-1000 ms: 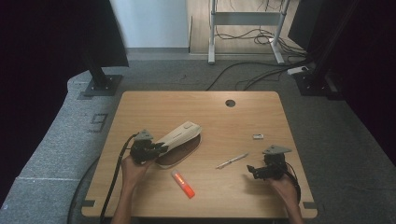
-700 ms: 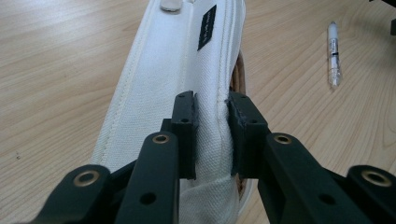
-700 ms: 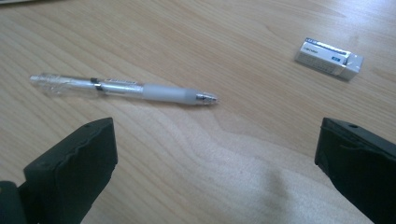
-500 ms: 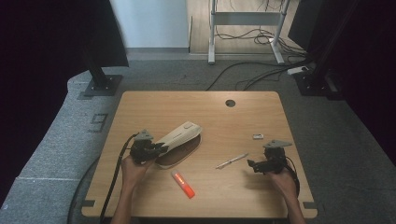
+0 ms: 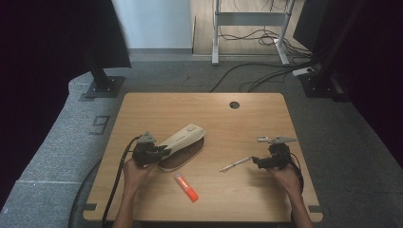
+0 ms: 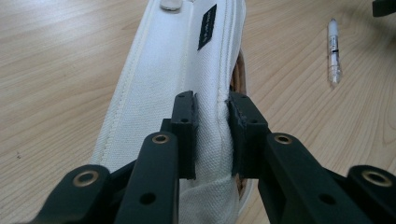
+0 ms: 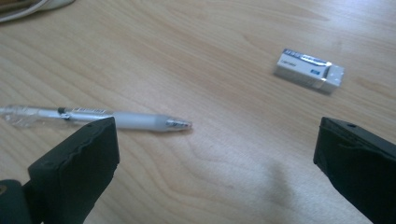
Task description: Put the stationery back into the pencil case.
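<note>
While the left gripper pinches the near end of the white pouch in the high view, the right gripper sits over the right part of the table with its jaws pointing left toward the pen, whose near tip lies just beside them. The pouch lies slantwise left of the table's middle, an orange marker lies apart on the near side of it, and a small eraser lies just beyond the right gripper. Seen from the left gripper view, the left gripper has its two black jaws pressed together on a fold of the pouch, the cloth bunched between the pads; the pouch runs away from the camera, and the pen lies on the wood to the right, well apart. Seen from the right gripper view, the right gripper stands spread wide with nothing between its jaws; the pen lies across the wood just past the left jaw, its tip pointing right, and the eraser lies farther off toward the upper right.
</note>
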`<action>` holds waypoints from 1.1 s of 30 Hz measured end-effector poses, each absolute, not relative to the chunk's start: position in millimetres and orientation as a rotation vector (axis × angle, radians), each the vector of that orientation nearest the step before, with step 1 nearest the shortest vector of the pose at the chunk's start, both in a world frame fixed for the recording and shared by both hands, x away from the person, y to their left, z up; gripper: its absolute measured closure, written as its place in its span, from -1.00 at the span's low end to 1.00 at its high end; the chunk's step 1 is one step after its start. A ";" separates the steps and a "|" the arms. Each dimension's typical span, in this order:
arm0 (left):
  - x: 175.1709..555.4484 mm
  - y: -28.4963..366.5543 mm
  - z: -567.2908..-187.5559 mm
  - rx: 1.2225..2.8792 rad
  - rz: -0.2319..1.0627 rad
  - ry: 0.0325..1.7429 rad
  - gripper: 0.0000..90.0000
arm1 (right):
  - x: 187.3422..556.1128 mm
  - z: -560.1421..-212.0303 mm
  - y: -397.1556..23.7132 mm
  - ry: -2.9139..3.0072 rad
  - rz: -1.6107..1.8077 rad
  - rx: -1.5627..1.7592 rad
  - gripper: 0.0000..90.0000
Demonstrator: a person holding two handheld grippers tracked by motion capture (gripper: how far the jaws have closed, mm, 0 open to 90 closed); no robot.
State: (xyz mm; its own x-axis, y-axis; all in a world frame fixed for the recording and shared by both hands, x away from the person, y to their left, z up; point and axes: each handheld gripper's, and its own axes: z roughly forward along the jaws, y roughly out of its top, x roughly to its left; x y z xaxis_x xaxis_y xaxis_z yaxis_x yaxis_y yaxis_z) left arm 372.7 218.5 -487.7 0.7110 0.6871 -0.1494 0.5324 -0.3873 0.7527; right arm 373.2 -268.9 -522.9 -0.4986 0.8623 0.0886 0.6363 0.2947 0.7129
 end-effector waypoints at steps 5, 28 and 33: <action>372.8 218.4 -487.8 2.082 0.234 0.926 0.64 | 381.1 -519.8 -272.7 2.236 1.017 1.365 -0.93; 372.5 218.4 -487.8 2.088 0.237 0.917 0.62 | 419.7 -515.2 -282.5 2.142 0.991 1.458 -0.68; 372.6 218.3 -488.0 2.089 0.235 0.915 0.62 | 432.4 -515.5 -284.0 2.141 0.955 1.460 -0.58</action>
